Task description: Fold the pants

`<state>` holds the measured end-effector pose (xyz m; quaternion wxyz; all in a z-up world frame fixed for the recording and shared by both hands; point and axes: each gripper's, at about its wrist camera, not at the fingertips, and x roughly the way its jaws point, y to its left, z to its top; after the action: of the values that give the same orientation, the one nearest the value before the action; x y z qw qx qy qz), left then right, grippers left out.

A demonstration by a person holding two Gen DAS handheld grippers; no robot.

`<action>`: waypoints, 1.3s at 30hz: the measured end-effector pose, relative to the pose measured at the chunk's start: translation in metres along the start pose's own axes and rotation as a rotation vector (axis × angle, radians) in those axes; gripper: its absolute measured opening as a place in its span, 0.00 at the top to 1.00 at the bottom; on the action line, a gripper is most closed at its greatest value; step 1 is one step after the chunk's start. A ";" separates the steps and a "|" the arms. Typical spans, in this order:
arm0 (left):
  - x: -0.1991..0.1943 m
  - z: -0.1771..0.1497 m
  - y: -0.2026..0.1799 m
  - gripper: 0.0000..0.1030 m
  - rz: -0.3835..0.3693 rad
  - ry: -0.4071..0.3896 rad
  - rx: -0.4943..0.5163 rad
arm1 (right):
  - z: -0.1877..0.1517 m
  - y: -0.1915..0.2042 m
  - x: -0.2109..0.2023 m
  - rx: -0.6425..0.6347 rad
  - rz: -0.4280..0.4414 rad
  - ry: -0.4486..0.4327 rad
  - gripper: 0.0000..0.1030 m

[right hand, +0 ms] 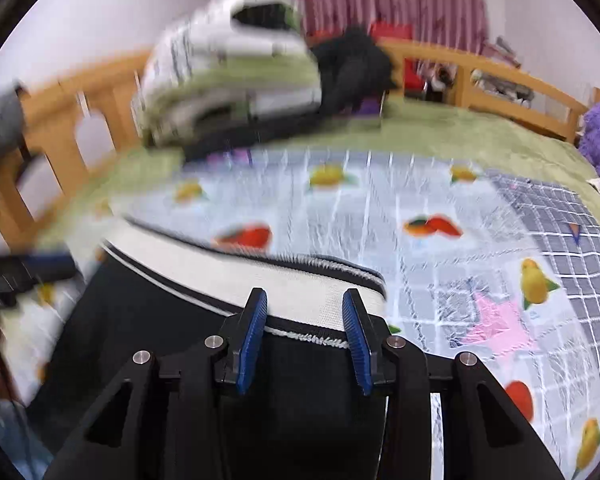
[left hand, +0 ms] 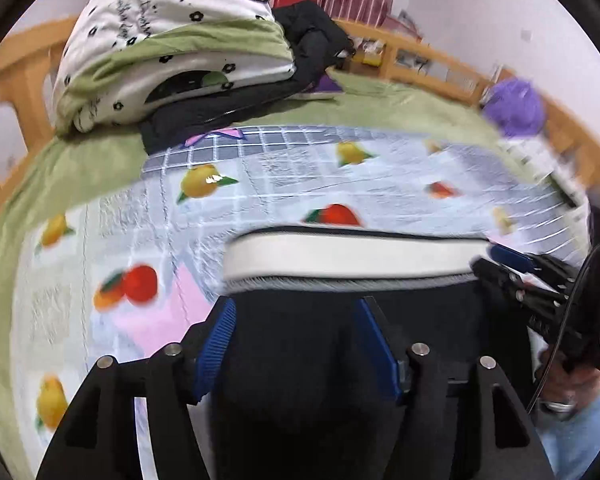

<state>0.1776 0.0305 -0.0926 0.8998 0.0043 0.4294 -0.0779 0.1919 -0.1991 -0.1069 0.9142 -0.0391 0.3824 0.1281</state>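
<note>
Black pants (left hand: 300, 360) with a wide white waistband (left hand: 352, 256) lie on the fruit-print sheet (left hand: 268, 188) on a bed. My left gripper (left hand: 296, 304) hovers over the black cloth just below the waistband. Its blue pads stand wide apart and do not press on the cloth, so it is open. My right gripper (right hand: 304, 296) is shut on the pants (right hand: 140, 320) at the right end of the waistband (right hand: 300, 300), which fills the gap between its pads. In the left wrist view the right gripper (left hand: 496, 264) shows at that end, with a person's hand (left hand: 568, 380) behind it.
A folded white and green quilt (left hand: 172, 40) and a black jacket (left hand: 316, 32) are piled at the far side of the bed. A purple plush toy (left hand: 516, 108) sits at the right. A wooden rail (left hand: 420, 56) runs around the bed, with a green blanket (left hand: 60, 168) under the sheet.
</note>
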 end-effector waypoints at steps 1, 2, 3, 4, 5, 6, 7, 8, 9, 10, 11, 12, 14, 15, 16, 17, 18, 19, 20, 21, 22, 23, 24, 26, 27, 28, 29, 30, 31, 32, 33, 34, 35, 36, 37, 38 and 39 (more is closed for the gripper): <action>0.023 0.001 0.002 0.38 0.053 0.049 0.003 | -0.003 0.002 0.019 -0.029 -0.036 0.050 0.63; 0.039 0.002 0.007 0.38 0.046 0.083 -0.017 | -0.005 0.003 0.033 -0.050 -0.056 0.073 0.63; 0.053 0.000 0.017 0.36 0.003 0.109 -0.069 | -0.003 0.002 0.038 -0.060 -0.056 0.060 0.63; 0.057 0.000 0.025 0.32 -0.030 0.110 -0.109 | 0.002 -0.001 0.041 -0.049 -0.041 0.074 0.63; 0.060 -0.001 0.032 0.32 -0.065 0.114 -0.142 | 0.003 -0.004 0.042 -0.034 -0.028 0.084 0.63; 0.062 -0.002 0.038 0.31 -0.101 0.124 -0.168 | 0.007 -0.009 0.048 -0.020 -0.022 0.093 0.63; 0.062 -0.003 0.044 0.32 -0.134 0.132 -0.193 | 0.005 -0.010 0.051 -0.016 -0.018 0.098 0.63; 0.058 -0.004 0.046 0.32 -0.146 0.138 -0.200 | 0.006 -0.011 0.054 -0.009 -0.006 0.101 0.63; 0.053 -0.006 0.050 0.32 -0.154 0.151 -0.209 | 0.006 -0.014 0.051 0.003 0.013 0.097 0.62; 0.042 -0.009 0.058 0.32 -0.159 0.161 -0.225 | 0.005 -0.019 0.044 0.015 0.043 0.087 0.62; 0.036 -0.010 0.062 0.32 -0.159 0.155 -0.226 | 0.004 -0.024 0.038 0.022 0.053 0.080 0.62; 0.030 -0.014 0.068 0.33 -0.158 0.153 -0.216 | 0.002 -0.034 0.022 0.054 0.051 0.055 0.55; 0.028 -0.025 0.074 0.32 -0.177 0.184 -0.190 | -0.011 -0.053 -0.002 0.141 0.067 0.031 0.40; 0.032 -0.028 0.078 0.32 -0.198 0.196 -0.192 | -0.016 -0.059 -0.005 0.167 0.101 0.046 0.37; 0.039 -0.034 0.081 0.31 -0.233 0.209 -0.209 | -0.025 -0.066 -0.003 0.199 0.152 0.094 0.37; 0.043 -0.037 0.083 0.30 -0.248 0.215 -0.226 | -0.031 -0.069 0.002 0.213 0.178 0.132 0.38; 0.048 -0.040 0.084 0.30 -0.269 0.221 -0.245 | -0.041 -0.073 0.008 0.241 0.210 0.150 0.35; 0.052 -0.041 0.084 0.30 -0.300 0.220 -0.260 | -0.046 -0.077 0.012 0.274 0.227 0.145 0.34; 0.056 -0.041 0.083 0.30 -0.320 0.219 -0.268 | -0.049 -0.082 0.016 0.315 0.257 0.148 0.33; 0.059 -0.041 0.083 0.36 -0.340 0.223 -0.282 | -0.051 -0.089 0.024 0.376 0.339 0.171 0.34; 0.062 -0.040 0.082 0.52 -0.389 0.223 -0.302 | -0.051 -0.093 0.032 0.414 0.400 0.189 0.39; 0.061 -0.038 0.080 0.53 -0.385 0.217 -0.301 | -0.051 -0.097 0.039 0.451 0.463 0.200 0.49; 0.060 -0.035 0.075 0.58 -0.371 0.210 -0.278 | -0.048 -0.099 0.042 0.472 0.480 0.188 0.65; 0.056 -0.025 0.063 0.65 -0.339 0.185 -0.217 | -0.037 -0.094 0.032 0.380 0.427 0.131 0.79; 0.056 -0.018 0.059 0.66 -0.334 0.184 -0.215 | -0.029 -0.093 0.025 0.350 0.416 0.107 0.81; 0.059 -0.007 0.056 0.67 -0.340 0.185 -0.231 | -0.021 -0.096 0.020 0.348 0.415 0.083 0.81; 0.062 0.002 0.054 0.68 -0.349 0.177 -0.246 | -0.016 -0.098 0.019 0.346 0.396 0.074 0.81; 0.066 0.012 0.049 0.68 -0.348 0.162 -0.248 | -0.009 -0.101 0.024 0.338 0.347 0.078 0.81; 0.070 0.019 0.044 0.68 -0.329 0.154 -0.239 | -0.005 -0.106 0.030 0.342 0.318 0.090 0.81; 0.075 0.024 0.039 0.67 -0.297 0.161 -0.228 | -0.003 -0.111 0.035 0.351 0.306 0.097 0.79; 0.078 0.026 0.036 0.64 -0.276 0.173 -0.223 | -0.001 -0.117 0.041 0.369 0.300 0.106 0.74; 0.080 0.026 0.032 0.57 -0.244 0.197 -0.206 | 0.000 -0.120 0.044 0.372 0.283 0.117 0.70; 0.077 0.024 0.030 0.55 -0.220 0.202 -0.189 | 0.000 -0.119 0.043 0.356 0.248 0.137 0.58; 0.070 0.021 0.029 0.53 -0.183 0.194 -0.161 | 0.001 -0.116 0.036 0.307 0.189 0.146 0.57; 0.058 0.015 0.025 0.52 -0.140 0.169 -0.125 | 0.000 -0.110 0.025 0.264 0.145 0.133 0.57; 0.047 0.009 0.022 0.51 -0.111 0.148 -0.092 | -0.001 -0.104 0.012 0.224 0.107 0.113 0.57; 0.032 0.000 0.016 0.49 -0.090 0.123 -0.048 | -0.006 -0.093 -0.008 0.179 0.073 0.079 0.57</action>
<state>0.1995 0.0415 -0.1185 0.8672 -0.0316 0.4852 -0.1074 0.2066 -0.2914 -0.1081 0.8929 0.0518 0.4294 0.1248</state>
